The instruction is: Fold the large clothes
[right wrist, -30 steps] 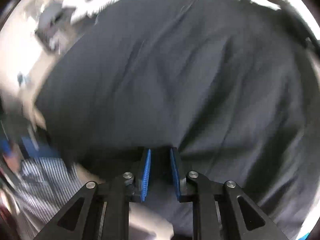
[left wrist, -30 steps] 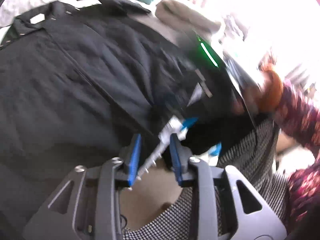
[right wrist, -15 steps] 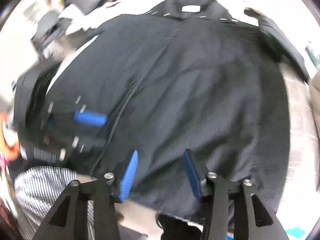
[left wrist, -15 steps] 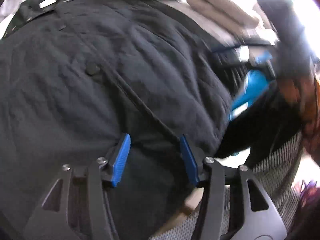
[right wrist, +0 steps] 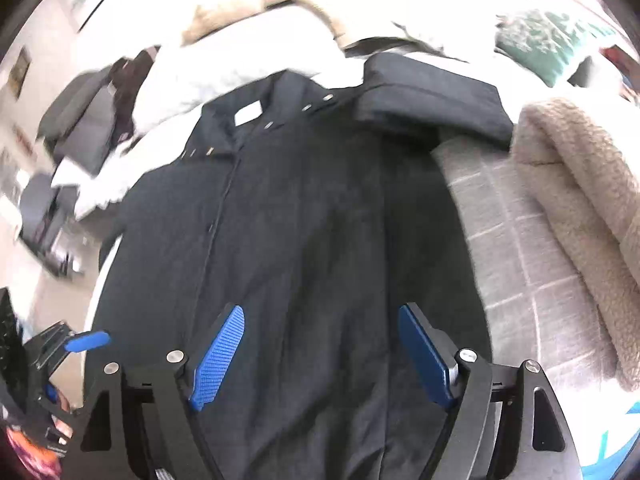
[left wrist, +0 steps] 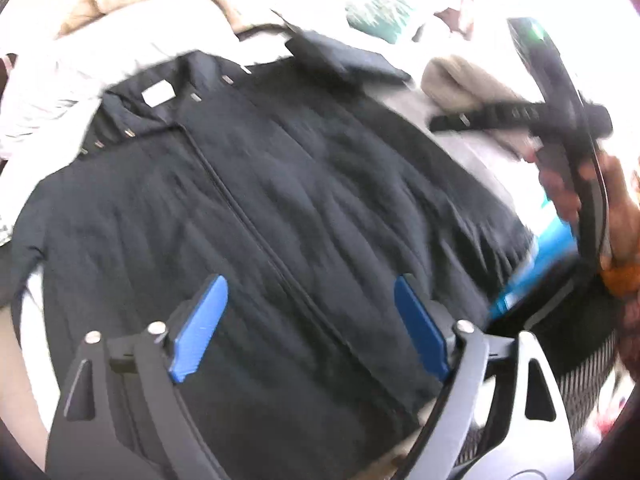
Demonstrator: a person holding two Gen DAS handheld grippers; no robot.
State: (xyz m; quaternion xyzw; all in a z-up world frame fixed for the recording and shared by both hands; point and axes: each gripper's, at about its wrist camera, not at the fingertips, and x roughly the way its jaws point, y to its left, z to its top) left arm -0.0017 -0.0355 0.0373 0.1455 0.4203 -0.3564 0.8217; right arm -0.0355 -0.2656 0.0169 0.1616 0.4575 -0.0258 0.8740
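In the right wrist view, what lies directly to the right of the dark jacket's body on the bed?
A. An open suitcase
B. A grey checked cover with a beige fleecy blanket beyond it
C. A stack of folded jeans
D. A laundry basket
B: beside the dark jacket a grey checked cover shows, and a beige fleecy blanket lies further right.

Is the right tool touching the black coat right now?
Apart. In the right wrist view the right tool hangs above the black coat, jaws wide after just opening, with nothing pinched between its blue pads.
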